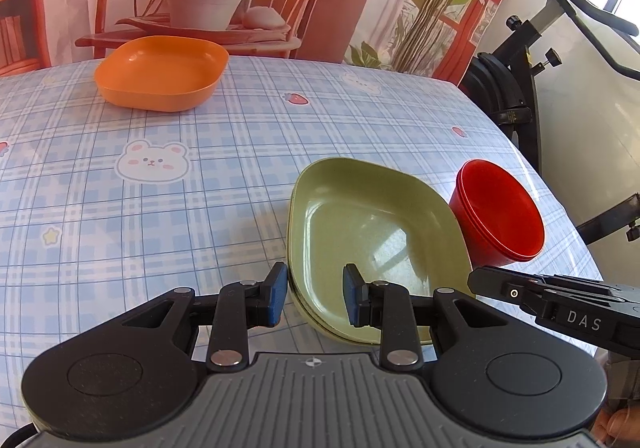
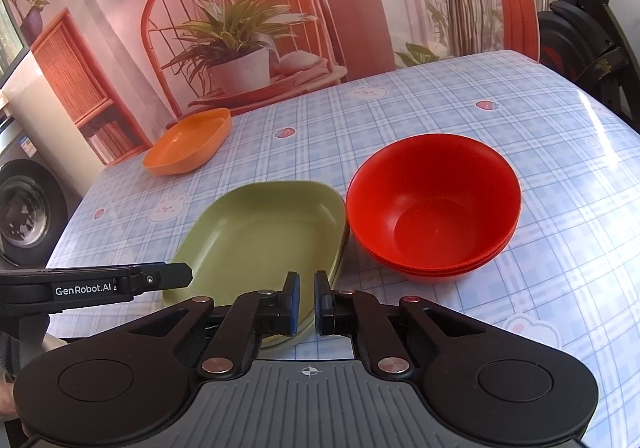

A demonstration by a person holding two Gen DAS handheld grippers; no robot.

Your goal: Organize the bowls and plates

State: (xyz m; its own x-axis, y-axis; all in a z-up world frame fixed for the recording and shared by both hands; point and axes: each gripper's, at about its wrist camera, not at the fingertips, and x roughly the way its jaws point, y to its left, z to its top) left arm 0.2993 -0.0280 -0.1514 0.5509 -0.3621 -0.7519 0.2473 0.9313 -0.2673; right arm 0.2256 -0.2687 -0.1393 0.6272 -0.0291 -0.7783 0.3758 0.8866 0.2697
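Note:
A stack of green plates (image 1: 372,224) lies near the front of the table, also in the right wrist view (image 2: 260,232). My left gripper (image 1: 314,296) is open, its fingers astride the stack's near-left rim without pressing it. My right gripper (image 2: 307,304) is nearly shut, its pads a small gap apart at the stack's near-right rim, and it holds nothing that I can see. A stack of red bowls (image 2: 434,204) stands just right of the green plates, also in the left wrist view (image 1: 500,208). An orange plate (image 1: 160,72) sits at the far left (image 2: 188,142).
The table has a blue plaid cloth (image 1: 200,188) with bear prints. Its right edge drops off beside a black exercise bike (image 1: 520,72). A printed backdrop of a chair and plants (image 2: 240,28) hangs behind the far edge. A washing machine (image 2: 24,208) stands at the left.

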